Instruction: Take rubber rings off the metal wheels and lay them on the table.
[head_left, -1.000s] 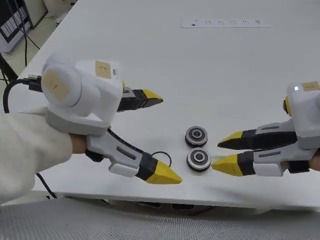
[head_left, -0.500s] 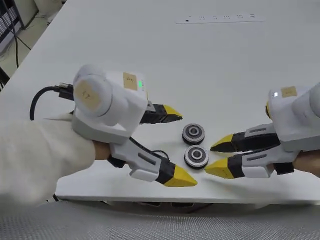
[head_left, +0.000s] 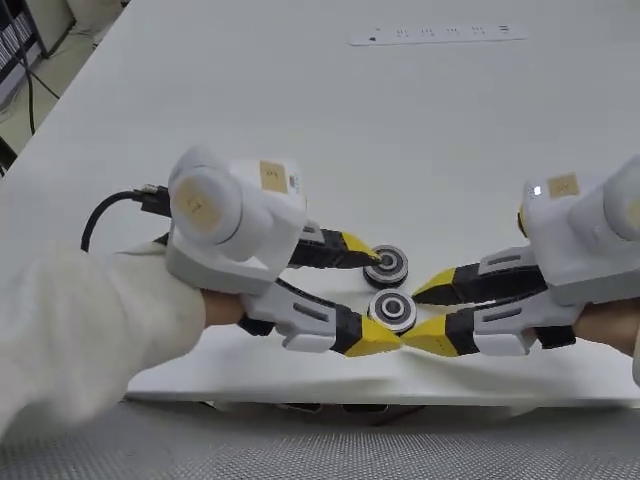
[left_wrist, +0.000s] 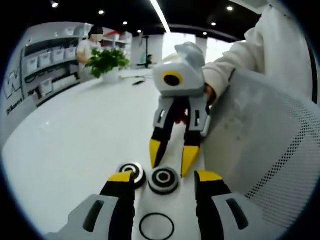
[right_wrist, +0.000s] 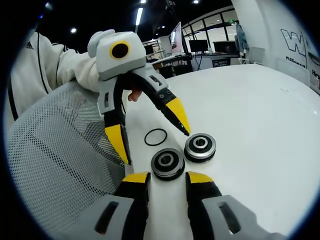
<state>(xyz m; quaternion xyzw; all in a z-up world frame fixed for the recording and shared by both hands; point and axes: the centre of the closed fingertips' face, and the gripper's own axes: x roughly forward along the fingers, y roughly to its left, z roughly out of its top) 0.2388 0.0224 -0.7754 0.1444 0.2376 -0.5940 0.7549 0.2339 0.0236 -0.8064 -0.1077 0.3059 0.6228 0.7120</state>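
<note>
left tongs (head_left: 383, 301) spread | right tongs (head_left: 413, 315) parted | near wheel (head_left: 393, 310) between, contact unclear

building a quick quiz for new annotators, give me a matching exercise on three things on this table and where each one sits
1 metal wheels
2 loose rubber ring
3 power strip

a white, at the far end of the table
b side by side near the front edge, at the jaw tips
c thin black circle lying flat, nothing inside it

Pairs: 1-b, 2-c, 3-a
</note>
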